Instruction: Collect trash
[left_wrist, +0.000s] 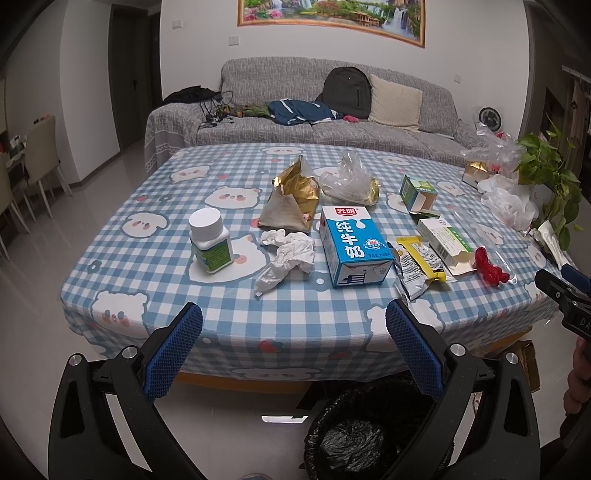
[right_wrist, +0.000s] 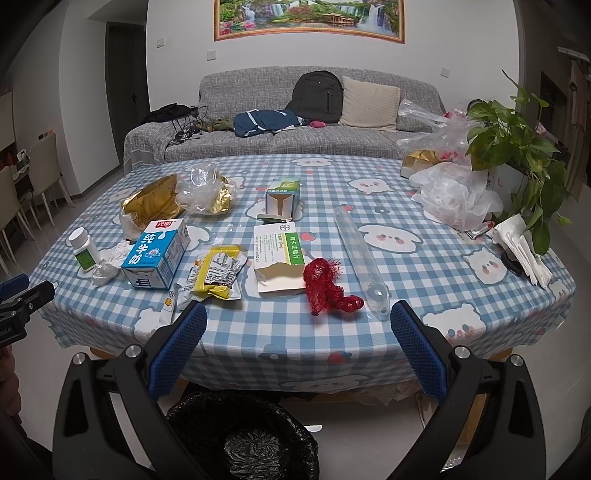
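Trash lies across the checked tablecloth (left_wrist: 155, 258): a blue milk carton (left_wrist: 352, 245) (right_wrist: 157, 254), crumpled tissue (left_wrist: 286, 258), a white pill bottle (left_wrist: 210, 240) (right_wrist: 84, 248), gold wrapping (left_wrist: 293, 192), a yellow snack wrapper (left_wrist: 421, 264) (right_wrist: 218, 275), a torn medicine box (right_wrist: 277, 254), red netting (right_wrist: 328, 286) and a clear tube (right_wrist: 360, 254). A bin lined with a black bag (left_wrist: 354, 435) (right_wrist: 243, 439) stands on the floor below the near edge. My left gripper (left_wrist: 293, 349) and right gripper (right_wrist: 299, 350) both hover open before the table edge, holding nothing.
At the table's right stand a potted plant (right_wrist: 517, 155), white plastic bags (right_wrist: 454, 195) and folded napkins (right_wrist: 524, 251). A small green box (right_wrist: 282, 195) sits mid-table. A grey sofa (left_wrist: 314, 107) is behind; dining chairs (left_wrist: 40, 158) stand at the left.
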